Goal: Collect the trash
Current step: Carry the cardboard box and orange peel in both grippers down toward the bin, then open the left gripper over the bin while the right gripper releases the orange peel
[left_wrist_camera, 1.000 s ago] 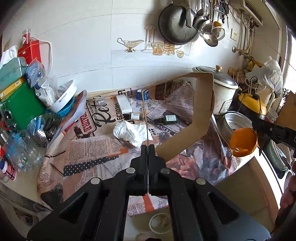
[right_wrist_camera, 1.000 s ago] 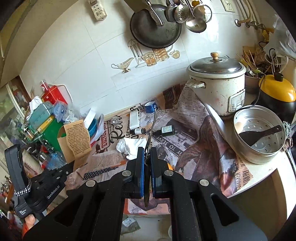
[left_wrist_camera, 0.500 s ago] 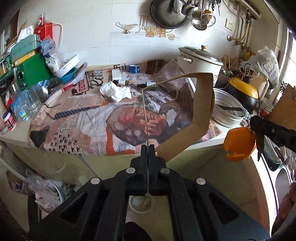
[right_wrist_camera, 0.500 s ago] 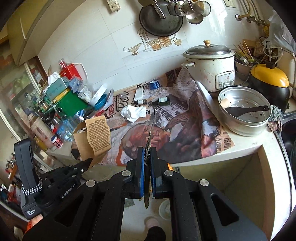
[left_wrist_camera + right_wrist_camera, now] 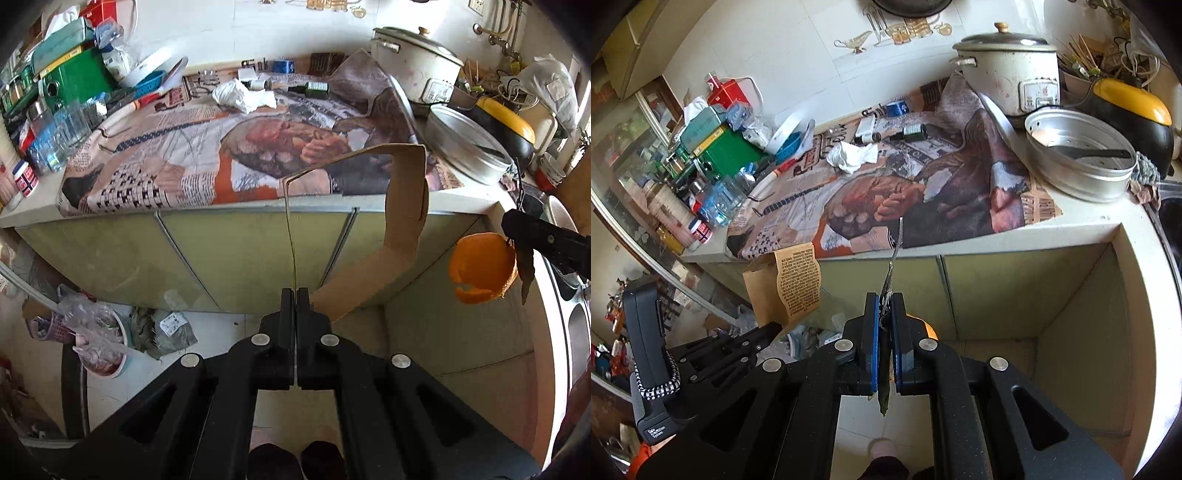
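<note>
Brown cardboard strip (image 5: 404,206) is being pinched edge-on between the closed jaws of the left gripper (image 5: 296,295), hanging in front of the counter (image 5: 472,205). Right gripper (image 5: 885,306) is clamping a dry leaf with an orange peel (image 5: 482,267) dangling beneath. Crumpled white tissue (image 5: 851,155) is lying on the newspaper (image 5: 798,206).

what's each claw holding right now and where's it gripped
Left claw pinches the brown paper bag by its thin top edge. Right claw is shut on a stem with orange peel hanging from it.
</note>
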`<state>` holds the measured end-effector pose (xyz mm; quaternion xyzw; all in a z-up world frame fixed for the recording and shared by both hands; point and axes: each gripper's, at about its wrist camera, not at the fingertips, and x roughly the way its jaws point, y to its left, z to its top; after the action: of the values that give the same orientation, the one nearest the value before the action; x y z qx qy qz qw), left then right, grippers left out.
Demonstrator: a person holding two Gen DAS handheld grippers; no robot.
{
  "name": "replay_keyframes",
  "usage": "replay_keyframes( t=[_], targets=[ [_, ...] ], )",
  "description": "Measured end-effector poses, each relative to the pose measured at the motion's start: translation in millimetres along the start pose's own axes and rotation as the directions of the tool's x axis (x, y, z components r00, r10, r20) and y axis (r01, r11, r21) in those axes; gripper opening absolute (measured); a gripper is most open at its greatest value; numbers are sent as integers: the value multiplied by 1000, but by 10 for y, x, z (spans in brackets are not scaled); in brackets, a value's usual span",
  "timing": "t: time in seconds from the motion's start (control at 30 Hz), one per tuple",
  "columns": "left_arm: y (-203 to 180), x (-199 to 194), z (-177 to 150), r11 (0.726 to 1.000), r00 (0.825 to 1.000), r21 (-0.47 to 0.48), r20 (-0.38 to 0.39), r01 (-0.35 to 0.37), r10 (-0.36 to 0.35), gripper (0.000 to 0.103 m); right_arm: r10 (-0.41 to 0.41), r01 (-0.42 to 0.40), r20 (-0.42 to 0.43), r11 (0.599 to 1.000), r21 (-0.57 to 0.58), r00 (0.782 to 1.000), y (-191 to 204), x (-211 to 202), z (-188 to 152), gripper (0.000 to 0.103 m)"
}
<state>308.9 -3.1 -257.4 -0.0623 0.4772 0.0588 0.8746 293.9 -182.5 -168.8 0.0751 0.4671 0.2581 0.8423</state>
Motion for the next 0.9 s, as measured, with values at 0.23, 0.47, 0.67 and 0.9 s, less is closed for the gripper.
replay_keyframes(
  t=[0.23, 0.47, 0.67, 0.9],
  targets=[
    [289, 772, -401, 1000, 996, 19, -87, -14, 16, 0, -42, 47, -101, 997, 54, 994, -177, 775, -426, 6],
    [723, 1548, -793, 999, 989, -20, -145, -34, 30, 0, -82, 99, -186, 991, 85, 979, -296, 1630, -878, 6],
    [1053, 2051, -1040, 996, 984, -61, -169, -70, 59, 0, -72, 92, -240, 993, 74, 968, -307, 2238, -1102, 6],
    [1157, 2457, -1172, 994, 979, -84, -200, -66, 48, 0, -66, 94, -358, 994, 60, 931, -395, 2784, -1192, 33]
  ],
)
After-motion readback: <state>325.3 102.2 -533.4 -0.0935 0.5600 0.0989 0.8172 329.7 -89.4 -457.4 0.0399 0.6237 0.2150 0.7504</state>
